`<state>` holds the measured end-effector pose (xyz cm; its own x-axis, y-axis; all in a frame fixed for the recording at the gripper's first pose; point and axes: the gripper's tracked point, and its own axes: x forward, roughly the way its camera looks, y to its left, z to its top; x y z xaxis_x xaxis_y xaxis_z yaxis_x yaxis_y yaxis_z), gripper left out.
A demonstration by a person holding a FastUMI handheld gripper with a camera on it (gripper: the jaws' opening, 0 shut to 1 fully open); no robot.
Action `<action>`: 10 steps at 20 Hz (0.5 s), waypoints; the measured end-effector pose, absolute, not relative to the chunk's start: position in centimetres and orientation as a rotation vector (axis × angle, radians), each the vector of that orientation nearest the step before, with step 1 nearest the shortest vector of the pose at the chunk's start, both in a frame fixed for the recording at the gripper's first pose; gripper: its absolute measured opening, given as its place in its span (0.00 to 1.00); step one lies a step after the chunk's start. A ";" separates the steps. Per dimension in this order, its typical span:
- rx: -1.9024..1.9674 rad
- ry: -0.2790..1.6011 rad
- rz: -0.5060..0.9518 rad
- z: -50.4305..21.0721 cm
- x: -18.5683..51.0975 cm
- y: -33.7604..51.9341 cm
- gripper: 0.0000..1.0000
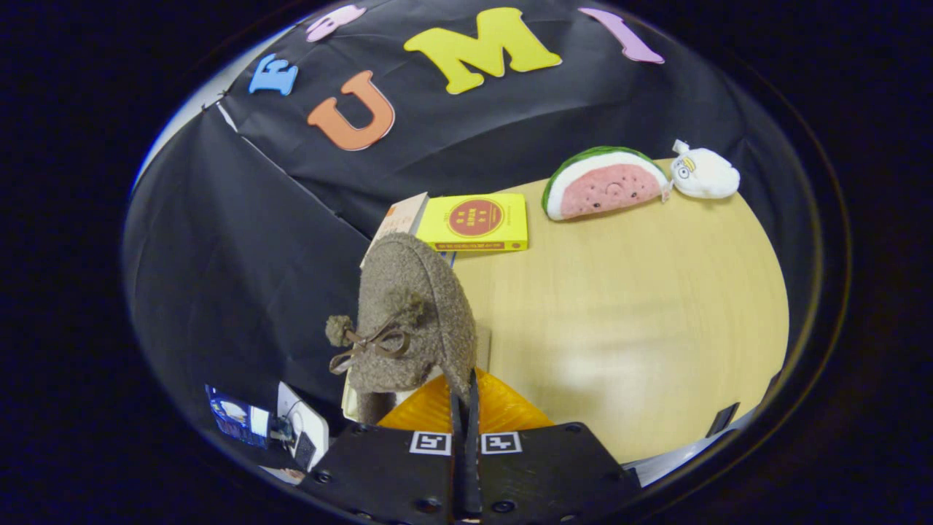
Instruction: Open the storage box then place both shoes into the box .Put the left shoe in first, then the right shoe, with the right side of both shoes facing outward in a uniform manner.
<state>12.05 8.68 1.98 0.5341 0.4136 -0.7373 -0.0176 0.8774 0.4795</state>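
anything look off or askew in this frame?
Yes: the fuzzy brown shoe hangs toe-up off the table, pinched by its edge in the gripper, whose fingers are nearly closed on it. The yellow box and watermelon plush lie normally.

Shoe [412,313] pinched in the fingers [464,397] looks fuzzy, woolly; worktop [634,306] beyond is smooth pale wood with slight sheen.

- One gripper [464,397], fingers closed on one shoe [412,313]
- One table [641,306]
- Two boxes: yellow [477,222], pale [399,219]
- Two plush toys: watermelon [603,184], white [704,173]
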 end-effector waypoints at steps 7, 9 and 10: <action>0.455 1.005 0.271 0.0 12.6 15.3 0.00; 0.465 1.022 0.276 -1.3 12.9 17.7 0.00; 0.463 1.025 0.278 -1.9 13.2 18.8 0.01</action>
<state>13.18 18.82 -1.87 0.4966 0.4315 -0.7531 -0.0083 0.8700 0.4931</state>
